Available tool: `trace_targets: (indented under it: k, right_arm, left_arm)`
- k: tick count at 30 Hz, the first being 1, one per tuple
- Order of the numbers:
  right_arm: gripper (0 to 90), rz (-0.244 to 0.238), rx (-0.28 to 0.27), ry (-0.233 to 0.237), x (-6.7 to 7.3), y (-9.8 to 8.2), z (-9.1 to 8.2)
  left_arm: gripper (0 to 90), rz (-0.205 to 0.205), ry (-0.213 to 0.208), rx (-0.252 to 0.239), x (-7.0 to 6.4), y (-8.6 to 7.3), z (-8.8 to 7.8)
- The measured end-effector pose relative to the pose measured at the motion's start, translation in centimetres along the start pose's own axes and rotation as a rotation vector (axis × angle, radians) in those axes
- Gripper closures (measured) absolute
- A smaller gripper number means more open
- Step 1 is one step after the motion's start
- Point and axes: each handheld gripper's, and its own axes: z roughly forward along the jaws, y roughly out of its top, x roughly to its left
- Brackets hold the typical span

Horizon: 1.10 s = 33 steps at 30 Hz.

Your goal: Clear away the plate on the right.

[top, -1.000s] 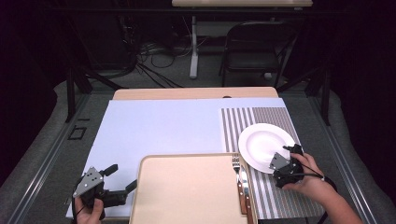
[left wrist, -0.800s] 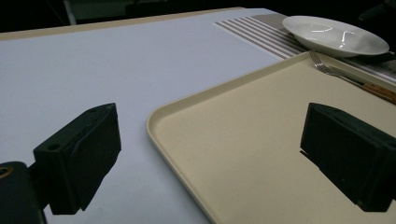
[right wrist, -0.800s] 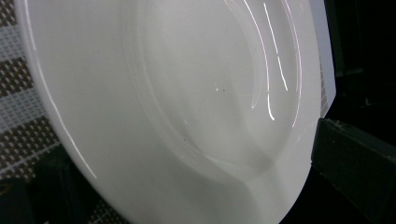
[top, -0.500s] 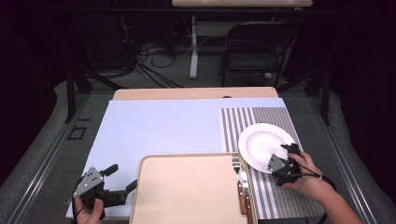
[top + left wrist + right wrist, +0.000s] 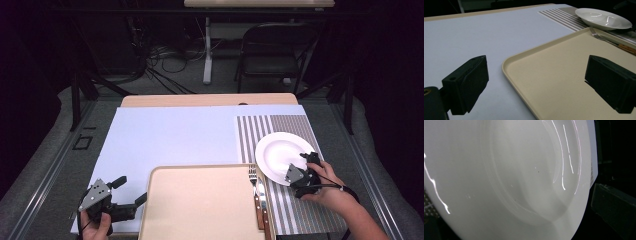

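A white plate (image 5: 280, 150) rests on the striped placemat (image 5: 270, 130) at the right. My right gripper (image 5: 302, 163) is at the plate's near right rim and stands open. In the right gripper view the plate (image 5: 511, 170) is very close, its rim between the jaws, with one black finger (image 5: 614, 215) showing beside it. A beige tray (image 5: 200, 205) lies at the table's front middle. My left gripper (image 5: 131, 190) stands open at the tray's left edge. In the left gripper view, the left gripper (image 5: 536, 85) has one jaw over the tray (image 5: 554, 70).
A fork (image 5: 253, 176) and a wooden-handled knife (image 5: 261, 210) lie along the tray's right edge, on the placemat's left side. A pale sheet (image 5: 175, 135) covers the table. A dark folding chair (image 5: 272, 50) and cables are beyond the far edge.
My right gripper has crept a little forward and left onto the plate's rim. The left gripper, tray and cutlery have not moved.
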Motion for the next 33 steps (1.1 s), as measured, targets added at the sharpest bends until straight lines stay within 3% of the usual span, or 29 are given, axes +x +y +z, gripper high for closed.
trace_targets:
  k: [1,7,9,11,14,19,23,28,33]
  right_arm:
    - [1.5,-0.008,0.041,0.013,-0.13,0.12,-0.26]
    - [2.6,-0.007,0.007,0.009,-0.08,0.05,0.03]
    - [3.1,-0.01,0.011,0.012,-0.1,0.06,-0.02]
    - [3.1,-0.025,0.051,0.026,-0.15,0.23,-0.23]
    - [2.6,-0.028,0.009,0.009,-0.09,0.16,0.05]
    - [2.1,-0.035,0.014,0.016,-0.14,0.21,0.07]
    - [7.2,-0.047,0.007,0.007,0.15,0.24,-0.07]
    - [14.6,-0.098,-0.01,0.013,0.26,0.28,-0.3]
    - [18.1,-0.094,-0.024,0.019,0.29,0.25,-0.41]
  left_arm:
    - [5.1,0.0,0.0,0.0,0.0,0.0,0.0]
    - [5.1,-0.002,-0.001,0.001,0.01,-0.01,0.02]
    - [5.1,-0.003,-0.001,0.001,0.02,-0.02,0.04]
    - [5.1,-0.002,-0.002,0.001,0.01,-0.02,0.04]
    - [5.1,-0.002,-0.003,0.001,0.0,-0.02,0.05]
    - [5.2,-0.004,-0.002,0.002,0.03,-0.04,0.05]
    - [5.2,-0.008,-0.003,0.002,0.02,-0.05,0.07]
    - [5.2,-0.008,-0.001,0.007,0.02,-0.02,0.09]
    - [5.3,-0.008,-0.002,0.007,0.01,-0.03,0.1]
